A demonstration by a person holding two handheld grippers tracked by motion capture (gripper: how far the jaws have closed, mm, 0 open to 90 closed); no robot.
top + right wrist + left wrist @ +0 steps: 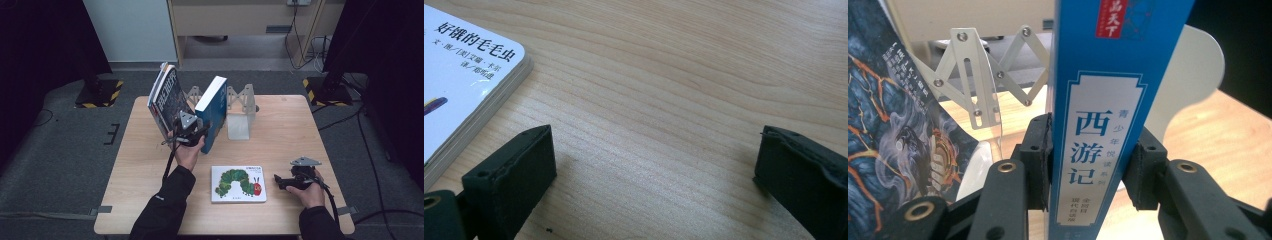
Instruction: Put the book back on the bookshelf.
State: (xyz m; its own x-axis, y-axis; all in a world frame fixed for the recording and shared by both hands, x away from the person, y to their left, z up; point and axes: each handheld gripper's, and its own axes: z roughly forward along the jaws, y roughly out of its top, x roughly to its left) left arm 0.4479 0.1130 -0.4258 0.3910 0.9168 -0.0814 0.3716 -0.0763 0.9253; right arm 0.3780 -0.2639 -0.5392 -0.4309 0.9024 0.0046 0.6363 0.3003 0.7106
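Pinching the spine of the blue book (pixel 1100 120), left gripper (pixel 1093 165) with pads on both sides, book upright between the dark magazine (pixel 167 97) and the metal bookend rack (pixel 240 107). Likely to topple against the magazine if released crooked. Glossy, slim, white label. Right gripper (pixel 654 165) spread wide over the worktop (pixel 674 75), beside the caterpillar book (pixel 464 80).

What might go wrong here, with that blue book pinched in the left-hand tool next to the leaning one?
The left gripper clamps the blue book only by its spine, low down, so the book may swing or slip. The dark-covered book leans outward from the metal book rack; a nudge might topple it. The right gripper rests open beside the caterpillar picture book, too far away to steady anything.
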